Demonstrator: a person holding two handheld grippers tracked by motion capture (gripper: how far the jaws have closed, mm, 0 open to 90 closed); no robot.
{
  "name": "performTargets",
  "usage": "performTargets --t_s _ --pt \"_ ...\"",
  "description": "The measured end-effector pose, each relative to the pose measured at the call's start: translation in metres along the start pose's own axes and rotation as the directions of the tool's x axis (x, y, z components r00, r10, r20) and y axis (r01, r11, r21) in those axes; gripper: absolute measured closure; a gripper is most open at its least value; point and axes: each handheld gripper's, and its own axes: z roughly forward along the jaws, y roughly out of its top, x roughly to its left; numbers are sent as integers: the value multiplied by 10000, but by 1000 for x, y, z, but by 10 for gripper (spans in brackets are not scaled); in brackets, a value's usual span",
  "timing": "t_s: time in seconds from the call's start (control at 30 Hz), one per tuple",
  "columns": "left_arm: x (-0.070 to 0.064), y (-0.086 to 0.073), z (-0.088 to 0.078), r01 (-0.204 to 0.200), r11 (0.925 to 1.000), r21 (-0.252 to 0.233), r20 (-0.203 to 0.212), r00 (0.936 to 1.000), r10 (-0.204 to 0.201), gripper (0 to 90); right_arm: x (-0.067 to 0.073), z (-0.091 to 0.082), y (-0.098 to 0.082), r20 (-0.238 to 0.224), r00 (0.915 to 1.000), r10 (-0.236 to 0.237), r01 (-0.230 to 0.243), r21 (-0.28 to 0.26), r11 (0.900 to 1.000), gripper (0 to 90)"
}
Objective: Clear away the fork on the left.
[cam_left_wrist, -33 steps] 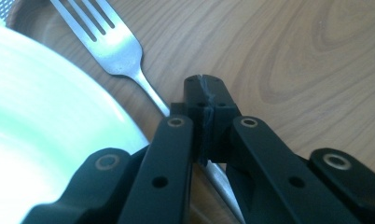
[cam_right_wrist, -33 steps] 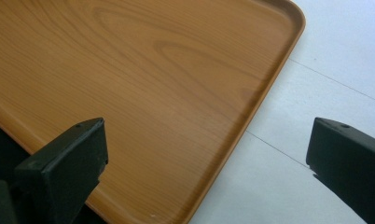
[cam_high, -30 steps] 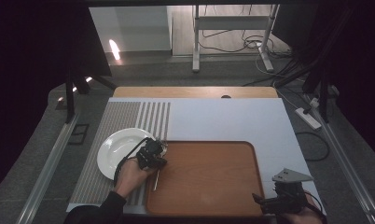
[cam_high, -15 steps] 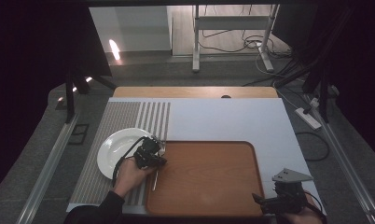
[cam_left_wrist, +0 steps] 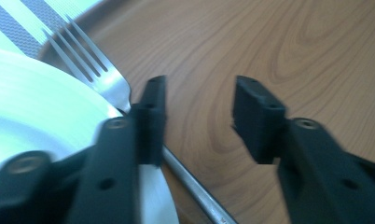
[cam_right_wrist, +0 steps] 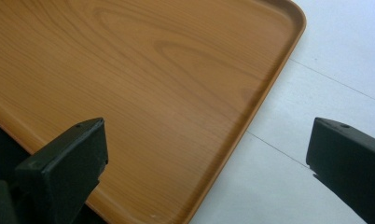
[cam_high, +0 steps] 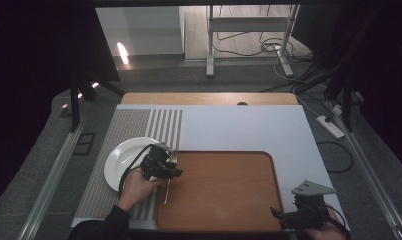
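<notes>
**Both claws open; fork on tray's left edge**

My left gripper (cam_high: pixel 176 172) hovers over the left edge of the wooden tray (cam_high: pixel 239 210), jaws parted, nothing between them. The fork (cam_left_wrist: pixel 99 77) lies just beside my left jaw, tines up against the white plate (cam_high: pixel 118 162), handle running along the tray. My right gripper (cam_high: pixel 284 216) sits at the tray's near right corner, jaws spread wide, empty, over the white tabletop (cam_right_wrist: pixel 316 93).

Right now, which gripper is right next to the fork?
The left gripper, at the tray's left edge by the plate; the fork lies just outside one jaw. The right gripper sits at the tray's near right corner.
</notes>
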Motion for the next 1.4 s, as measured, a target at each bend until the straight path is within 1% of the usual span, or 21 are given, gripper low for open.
performTargets --t_s 0.07,0.13,0.3,0.47,0.57,0.67,0.77,0.9,1.0,1.07,1.2,1.3,1.4 --pt "0 -1 -3 -56 9999 -158 -11 10000 56 489 0 0 0 1 10000 4 -4 6 10000 0" --pt "0 -3 -5 -117 9993 -351 24 9999 118 405 0 0 0 4 10000 8 -8 18 10000 0" --pt "1 -7 -12 -81 9968 -790 41 10000 85 256 0 0 0 14 10000 9 -9 25 10000 0" --pt "3 -11 -18 -100 9952 -978 182 9998 118 195 0 0 0 15 10000 15 -15 37 10000 0" --pt "3 -15 -22 -181 9943 -1055 132 9997 196 146 0 0 0 14 10000 13 -13 43 10000 0" --pt "3 -20 -25 -188 9909 -1330 96 9997 203 87 0 0 0 37 10000 5 -5 58 10000 0" --pt "4 -24 -27 -256 9881 -1516 -65 9997 249 42 0 1 0 39 10000 2 -2 70 10000 0" --pt "6 -28 -31 -243 9833 -1802 -107 9997 227 17 0 1 0 38 10000 -1 0 77 10000 0" --pt "6 -32 -33 -338 9798 -1970 -154 9994 313 11 0 1 0 40 10000 5 -6 76 10000 0" --pt "6 -33 -34 -323 9793 -1999 -206 9994 287 8 0 1 0 39 10000 11 -11 79 10000 0" --pt "6 -40 -37 -184 9795 -2006 -208 9997 146 3 0 1 0 43 10000 20 -20 66 10000 0" --pt "7 -44 -40 -95 9791 -2030 -291 9996 36 0 0 1 0 52 10000 28 -28 67 10000 0" --pt "7 -52 -46 26 9746 -2240 -273 9996 -90 0 0 0 0 49 10000 49 -49 22 10000 0"
